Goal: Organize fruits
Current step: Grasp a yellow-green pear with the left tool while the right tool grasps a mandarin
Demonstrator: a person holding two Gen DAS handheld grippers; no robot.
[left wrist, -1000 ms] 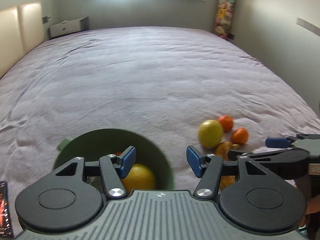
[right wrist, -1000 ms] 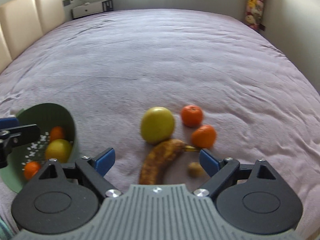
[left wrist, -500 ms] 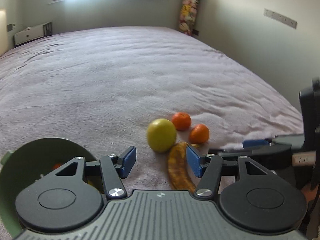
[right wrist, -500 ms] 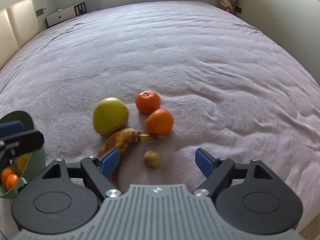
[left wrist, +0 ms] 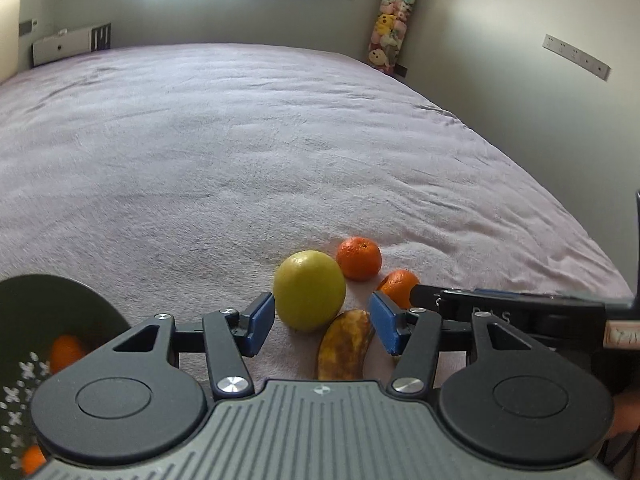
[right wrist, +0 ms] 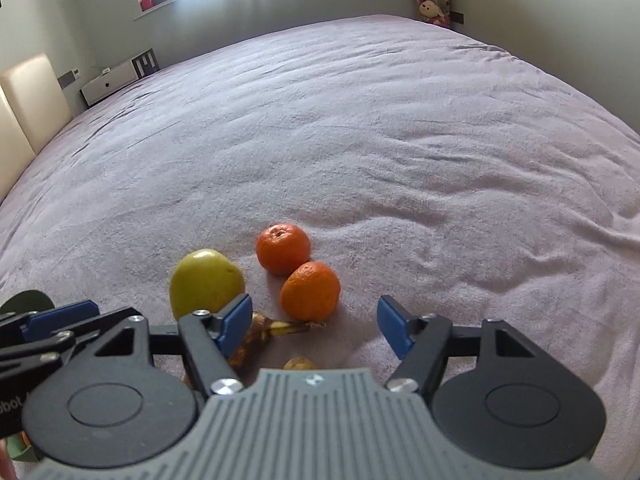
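On the bed (right wrist: 360, 128) I count one green bowl (left wrist: 44, 312) at my left holding two oranges (left wrist: 64, 352), one yellow apple (left wrist: 309, 295), one banana (left wrist: 346, 346), two loose mandarins (right wrist: 283, 248), and one small brown fruit (right wrist: 298, 364). My left gripper (left wrist: 322, 322) and right gripper (right wrist: 314, 324) both gape wide, holding nothing, just before the loose fruit.
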